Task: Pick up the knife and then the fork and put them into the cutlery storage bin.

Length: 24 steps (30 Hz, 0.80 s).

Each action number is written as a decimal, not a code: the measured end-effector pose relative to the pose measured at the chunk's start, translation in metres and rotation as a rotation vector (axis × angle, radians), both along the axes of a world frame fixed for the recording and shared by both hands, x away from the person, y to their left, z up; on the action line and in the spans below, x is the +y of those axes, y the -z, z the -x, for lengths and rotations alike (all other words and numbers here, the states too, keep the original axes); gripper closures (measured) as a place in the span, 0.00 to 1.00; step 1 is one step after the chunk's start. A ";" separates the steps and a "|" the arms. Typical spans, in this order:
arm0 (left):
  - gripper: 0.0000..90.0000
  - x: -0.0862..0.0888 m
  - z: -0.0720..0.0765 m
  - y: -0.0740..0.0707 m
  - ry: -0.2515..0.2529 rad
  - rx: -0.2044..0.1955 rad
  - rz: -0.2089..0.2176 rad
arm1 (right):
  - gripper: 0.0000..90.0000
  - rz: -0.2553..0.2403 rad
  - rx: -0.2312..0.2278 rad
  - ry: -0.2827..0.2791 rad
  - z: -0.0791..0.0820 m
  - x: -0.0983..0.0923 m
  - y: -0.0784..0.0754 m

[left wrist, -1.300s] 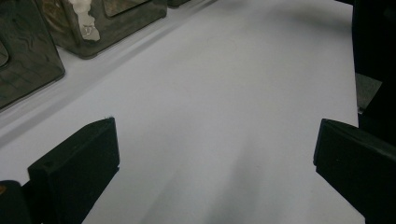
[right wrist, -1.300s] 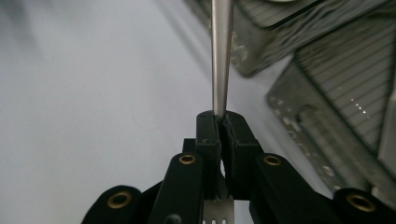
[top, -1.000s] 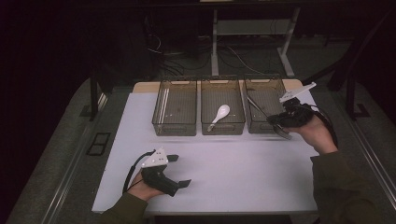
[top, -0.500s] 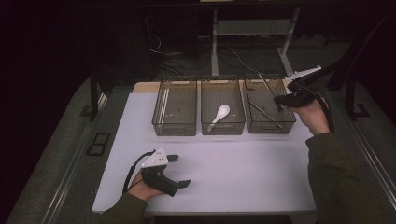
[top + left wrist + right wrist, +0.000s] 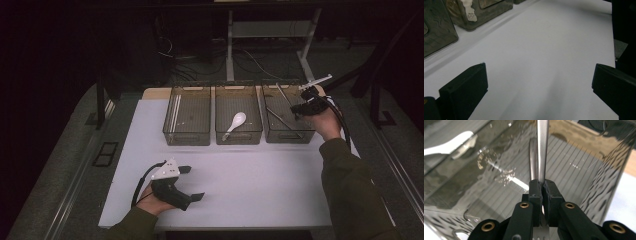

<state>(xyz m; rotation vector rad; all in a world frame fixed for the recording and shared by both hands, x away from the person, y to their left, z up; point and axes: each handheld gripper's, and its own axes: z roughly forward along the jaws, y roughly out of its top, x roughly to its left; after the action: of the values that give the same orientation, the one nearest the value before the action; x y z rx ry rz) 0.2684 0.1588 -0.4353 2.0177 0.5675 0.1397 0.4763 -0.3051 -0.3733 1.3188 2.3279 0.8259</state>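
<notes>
You had three clear plastic bins lined up side by side at the far edge of the white table [image 5: 260,180]: the left bin [image 5: 187,122], the middle bin [image 5: 238,130] and the right bin [image 5: 288,131].

Your right gripper [image 5: 306,104] hung over the right bin, its jaws clenched on one metal fork [image 5: 542,150]. In the right gripper view the two black jaws pinched the fork's flat handle close together, the handle ran straight up and away from them over the bin's ribbed floor, and the tines showed just below the jaws at the bottom edge. From the high view the fork's handle pointed up and toward the bin's far left corner.

One more metal utensil [image 5: 281,120] lay slanted on the floor of that same right bin; you could not tell from the pictures what kind it was. One white spoon [image 5: 235,124] lay in the middle bin, bowl toward the far side. The left bin held a few thin pale sticks [image 5: 175,112] along its left wall, too small to count surely.

Your left gripper [image 5: 192,182] rested low on the near left part of the table, well apart from the bins. Its jaws were released, standing wide apart with bare table between them in the left gripper view.
</notes>
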 end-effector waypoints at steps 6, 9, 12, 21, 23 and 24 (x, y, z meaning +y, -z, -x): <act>0.00 0.000 0.000 0.000 -0.001 0.001 0.002 | 0.95 0.045 0.053 -0.008 -0.003 0.004 0.016; 0.00 0.000 0.000 0.000 0.000 0.000 0.000 | 0.95 0.073 0.087 -0.021 -0.005 0.007 0.021; 0.00 0.000 0.000 0.000 0.001 0.000 0.000 | 0.94 0.098 0.118 -0.042 -0.006 0.011 0.026; 0.00 0.000 0.000 0.000 0.002 0.001 0.000 | 0.84 0.085 0.142 -0.059 -0.006 0.017 0.029; 0.00 0.000 0.000 0.000 0.002 0.001 -0.001 | 0.81 0.076 0.122 -0.054 -0.005 0.017 0.027; 0.00 0.000 0.000 0.000 0.002 0.001 -0.001 | 0.79 0.056 0.118 -0.050 -0.005 0.016 0.025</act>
<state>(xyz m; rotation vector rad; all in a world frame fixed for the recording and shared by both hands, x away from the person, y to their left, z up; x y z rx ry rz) 0.2688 0.1587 -0.4353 2.0190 0.5666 0.1375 0.4808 -0.2895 -0.3985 1.3247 2.4650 0.7100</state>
